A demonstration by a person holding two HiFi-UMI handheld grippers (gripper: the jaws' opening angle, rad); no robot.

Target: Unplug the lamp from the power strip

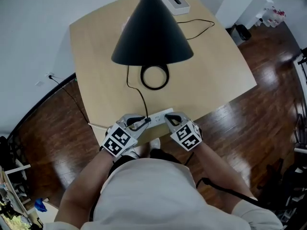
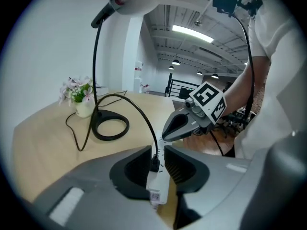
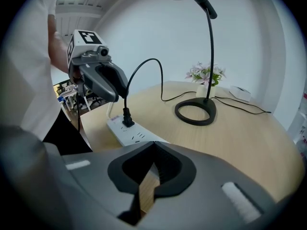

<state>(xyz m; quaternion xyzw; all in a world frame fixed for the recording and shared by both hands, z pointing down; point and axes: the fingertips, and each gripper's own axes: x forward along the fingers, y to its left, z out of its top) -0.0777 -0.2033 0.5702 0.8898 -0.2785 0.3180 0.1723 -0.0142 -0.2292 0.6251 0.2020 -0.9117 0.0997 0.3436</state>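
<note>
Plug [image 2: 155, 163] seated in power strip [image 3: 125, 131] at the table's [image 1: 96, 80] near edge; unplugging not yet done. Left gripper [image 2: 157, 152] jaws spread either side of the plug, contact unclear. Right gripper [image 3: 154, 147] jaws pressed together, tip apparently bracing the strip. Lamp [image 1: 152, 37] stands mid-table. Pale wood top, dark plank floor [image 1: 249, 128], white walls.

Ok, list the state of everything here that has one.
lamp plug: seated in the power strip.
left gripper: open, one jaw on either side of the plug.
right gripper: shut, tip on the strip's end.
lamp: upright; cannot tell if it is lit.
</note>
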